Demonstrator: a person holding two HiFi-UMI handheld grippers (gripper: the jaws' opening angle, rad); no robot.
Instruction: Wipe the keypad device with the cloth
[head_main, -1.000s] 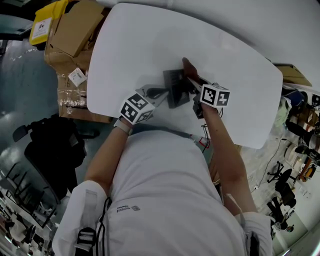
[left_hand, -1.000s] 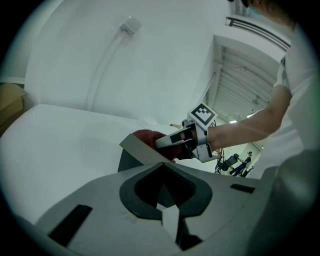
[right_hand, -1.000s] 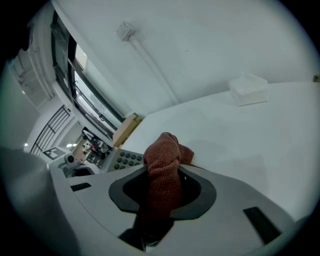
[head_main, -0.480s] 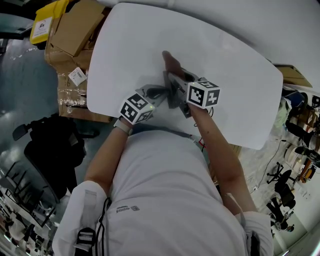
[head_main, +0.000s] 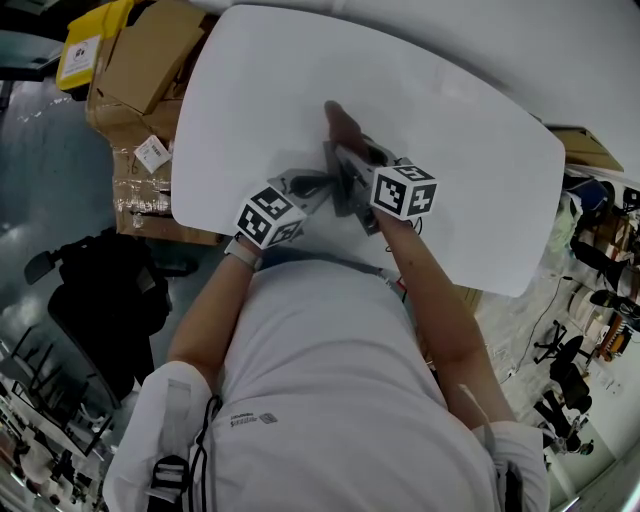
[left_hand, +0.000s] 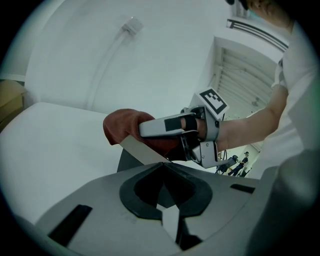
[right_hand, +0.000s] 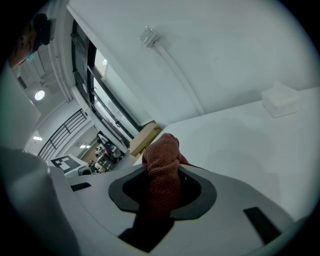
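Standing by the white table (head_main: 450, 110), I see the keypad device (head_main: 347, 192) near the middle of it, close in front of the person and between the two tools. The left gripper (left_hand: 162, 165) comes at it from the left with its jaws pressed almost together. They appear to pinch the device's thin pale edge, which runs straight into the point where they meet. The right gripper (right_hand: 162, 172) is clamped on a wad of the rust-red cloth (right_hand: 161, 165). The cloth bulges out past the jaw tips and sits over the far end of the device, though I can't tell whether it touches the face just now. The cloth looks like soft, loosely knitted stuff, light and floppy. I'd expect it to fold and drag rather than push, so only the part close to the jaws will carry real pressure. Bunched up as it is seems the sensible way to hold it, since a loose corner would just trail. The device looks flat, stiff and light, and the tabletop is smooth, so I reckon it would skate away under a wipe if nothing steadied it. A grip on its bare edge seems right, as it keeps the jaws off the keys and leaves the face free for the cloth. The grip covers very little of the edge, so a hard sideways stroke could twist the device out. Gentle passes toward the held side look safer to me.
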